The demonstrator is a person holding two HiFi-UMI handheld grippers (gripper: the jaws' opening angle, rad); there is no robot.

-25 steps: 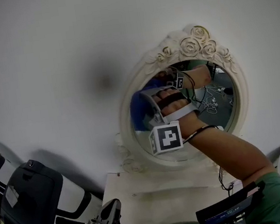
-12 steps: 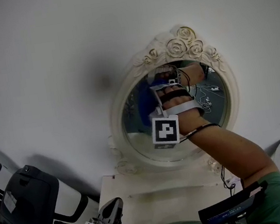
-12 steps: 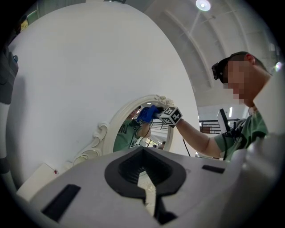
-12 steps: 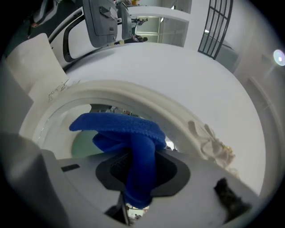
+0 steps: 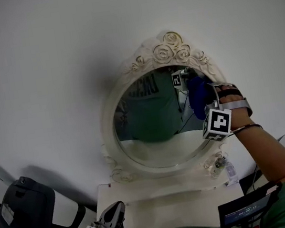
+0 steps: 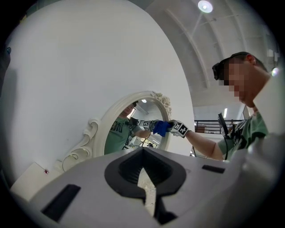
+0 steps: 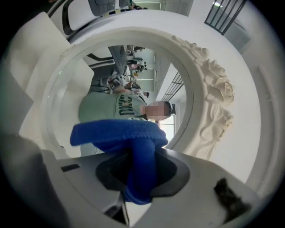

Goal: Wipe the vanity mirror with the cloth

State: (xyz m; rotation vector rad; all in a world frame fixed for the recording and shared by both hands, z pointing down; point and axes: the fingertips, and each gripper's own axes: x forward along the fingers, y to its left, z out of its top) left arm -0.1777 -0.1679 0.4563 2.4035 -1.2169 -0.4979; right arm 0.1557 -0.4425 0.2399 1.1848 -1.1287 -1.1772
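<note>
Evidently a wiping pass has just run across the glass. Nearest, at the lower left of the head view, the left gripper (image 5: pixel 111 216) hangs low with its claw closed on nothing, well away from the work and just where it was a second ago; its own view shows the two pads together with only a sliver between them. Beyond it lies the white ledge (image 5: pixel 164 190) under the mirror, and above that the person's right forearm reaches up to the right gripper (image 5: pixel 205 101), whose claw is clamped tight on the blue cloth (image 5: pixel 198 96), a fold of it pinched between the pads and the rest bunched in front. A second ago that cloth sat over the left-centre of the vanity mirror (image 5: pixel 151 136); half a second ago it was near the upper middle; now it is pressed at the upper right edge of the glass, just beside the carved frame and below the rose carving (image 5: pixel 167 48). So the stroke has travelled left to right and reached its end at the rim. I would judge that the upper band is covered, while the lower glass likely still needs a return pass. Behind it all stands the plain white wall (image 5: pixel 44 56).
</note>
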